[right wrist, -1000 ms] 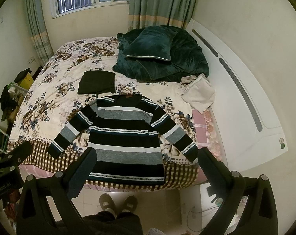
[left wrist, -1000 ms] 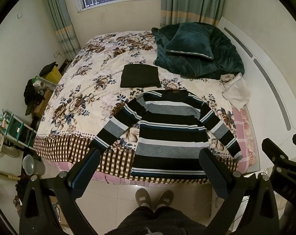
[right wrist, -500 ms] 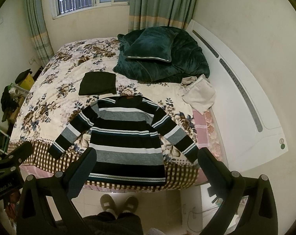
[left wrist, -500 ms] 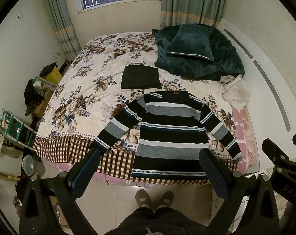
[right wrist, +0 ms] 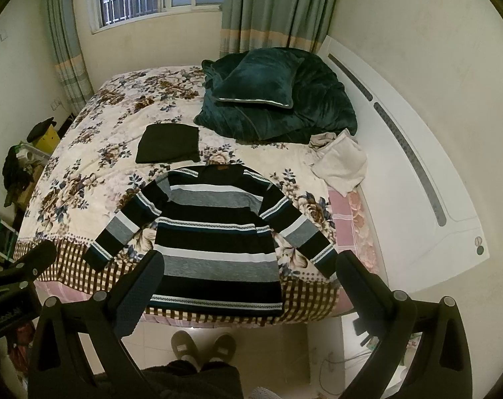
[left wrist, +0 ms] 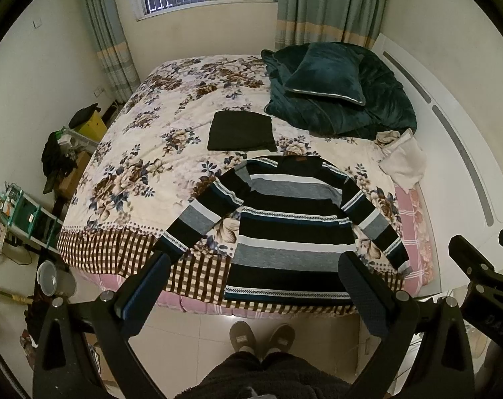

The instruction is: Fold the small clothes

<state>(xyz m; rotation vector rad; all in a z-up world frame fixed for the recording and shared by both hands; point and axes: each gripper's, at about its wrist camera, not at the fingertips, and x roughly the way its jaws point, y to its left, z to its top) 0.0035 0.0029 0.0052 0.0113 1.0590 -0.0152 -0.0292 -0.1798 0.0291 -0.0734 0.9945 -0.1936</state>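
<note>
Both claws, left and right, gape empty above black-grey-white striped knit sweater; hem at bed edge risks sliding floorward if tugged.

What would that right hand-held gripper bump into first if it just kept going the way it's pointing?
Most likely the striped sweater spread on the bed: it fills the gap ahead of the open right hand-held gripper, which holds nothing. Depth is hard to judge through the fisheye.
</note>
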